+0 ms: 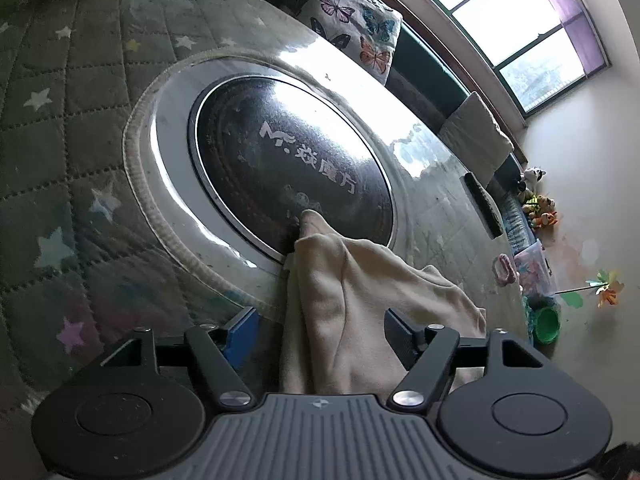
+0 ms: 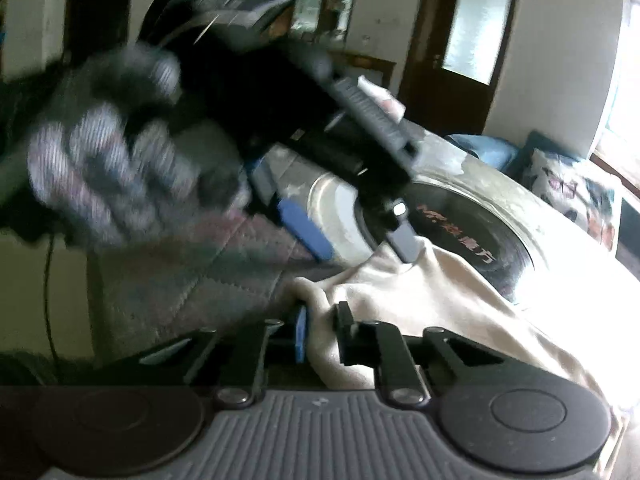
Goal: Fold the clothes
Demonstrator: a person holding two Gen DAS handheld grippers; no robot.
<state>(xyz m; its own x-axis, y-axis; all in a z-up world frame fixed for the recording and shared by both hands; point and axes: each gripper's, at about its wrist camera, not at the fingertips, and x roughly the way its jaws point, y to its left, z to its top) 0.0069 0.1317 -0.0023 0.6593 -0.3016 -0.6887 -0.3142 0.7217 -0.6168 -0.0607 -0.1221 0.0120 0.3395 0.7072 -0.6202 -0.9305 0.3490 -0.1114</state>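
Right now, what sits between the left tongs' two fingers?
A fold of the cream garment runs between the open left tongs, seen in the left wrist view.

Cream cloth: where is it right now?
In both wrist views the cream cloth lies low and centre on the table, its tip over the near rim of the black round hotplate, running between the prongs of each claw.

From my left claw (image 1: 318, 334), the garment (image 1: 360, 320) lies between its fingers, reaching toward twelve o'clock onto the round hotplate (image 1: 292, 160) set in the table (image 1: 80, 140). A pillow (image 1: 356, 28) sits at one o'clock; toys (image 1: 540, 208) at three.
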